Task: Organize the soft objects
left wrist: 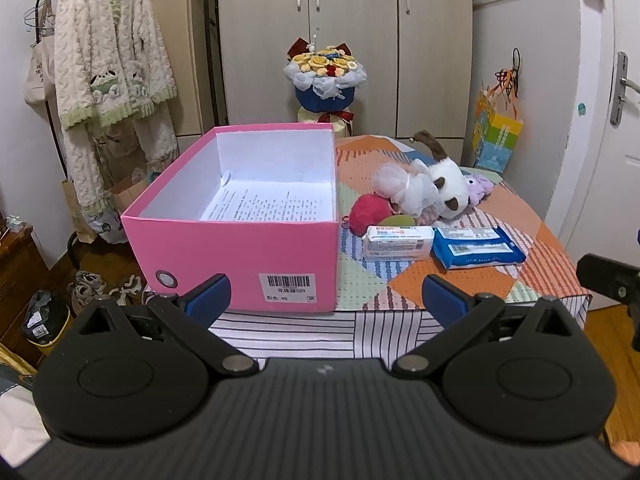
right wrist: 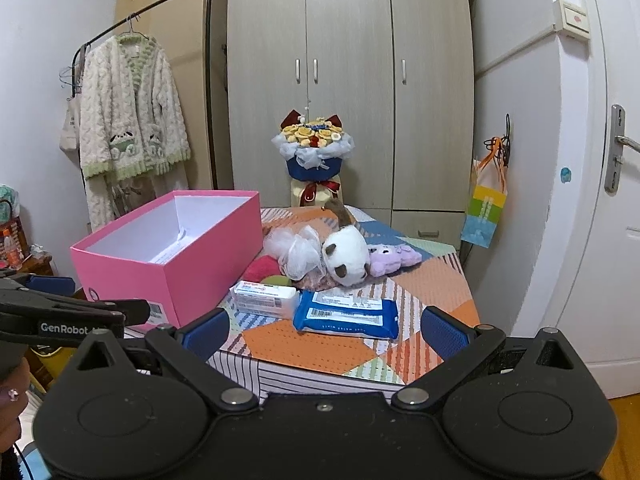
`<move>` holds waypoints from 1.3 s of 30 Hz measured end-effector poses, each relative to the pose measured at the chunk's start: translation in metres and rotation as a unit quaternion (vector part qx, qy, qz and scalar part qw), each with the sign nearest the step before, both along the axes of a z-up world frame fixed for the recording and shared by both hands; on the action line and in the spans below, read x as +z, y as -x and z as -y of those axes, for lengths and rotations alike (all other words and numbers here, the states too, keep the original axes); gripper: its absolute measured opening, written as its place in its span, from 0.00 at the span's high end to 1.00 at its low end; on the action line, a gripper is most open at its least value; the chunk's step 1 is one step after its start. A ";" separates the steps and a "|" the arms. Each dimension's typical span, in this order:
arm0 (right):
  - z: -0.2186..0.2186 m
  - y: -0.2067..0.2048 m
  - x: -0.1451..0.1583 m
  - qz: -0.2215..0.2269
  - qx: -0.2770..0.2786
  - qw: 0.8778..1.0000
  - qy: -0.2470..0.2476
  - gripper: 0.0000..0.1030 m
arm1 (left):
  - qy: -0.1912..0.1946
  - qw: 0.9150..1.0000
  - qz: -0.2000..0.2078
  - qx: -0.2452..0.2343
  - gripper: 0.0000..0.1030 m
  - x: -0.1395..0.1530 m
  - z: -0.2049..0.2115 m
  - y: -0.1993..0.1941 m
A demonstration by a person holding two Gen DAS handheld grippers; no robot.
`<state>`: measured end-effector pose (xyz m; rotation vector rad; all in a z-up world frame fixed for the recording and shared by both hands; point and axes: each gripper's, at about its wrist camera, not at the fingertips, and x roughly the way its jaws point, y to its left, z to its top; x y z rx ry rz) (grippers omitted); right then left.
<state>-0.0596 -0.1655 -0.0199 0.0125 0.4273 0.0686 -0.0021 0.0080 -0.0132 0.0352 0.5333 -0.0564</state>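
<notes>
While both tools (left wrist: 326, 294) (right wrist: 324, 330) gape, the white-and-brown plush (right wrist: 346, 258) lies beside the pink box (left wrist: 240, 248).

A home bedroom: wardrobe (right wrist: 348, 80), hanging robe (left wrist: 108, 64) (fluffy pyjamas).

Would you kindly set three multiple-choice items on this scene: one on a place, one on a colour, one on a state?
1. Where does the blue wipes pack lie?
A. inside the box
B. on the table, beside the white pack
C. on the floor

2. What colour is the box's outside?
A. pink
B. green
C. black

3. How do the two tools stand?
A. both shut on toys
B. one open, one shut
C. both open, holding nothing

Answers:
1 B, it lies on the patchwork cover right of the white pack.
2 A, its walls are pink.
3 C, the left tool and right tool show wide gaps with nothing between the pads.
</notes>
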 end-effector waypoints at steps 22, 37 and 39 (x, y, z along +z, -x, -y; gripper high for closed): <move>-0.011 -0.002 -0.011 -0.005 -0.002 1.000 0.030 0.00 | -0.004 0.999 0.037 -0.009 0.00 -0.010 -0.005 0.005; -0.005 -0.003 -0.018 -0.007 -0.014 1.000 0.023 0.00 | 0.011 0.998 0.068 -0.013 0.00 -0.021 -0.011 0.012; -0.004 -0.003 -0.018 -0.006 -0.015 1.000 0.023 0.00 | 0.016 0.998 0.064 -0.017 0.00 -0.021 -0.013 0.012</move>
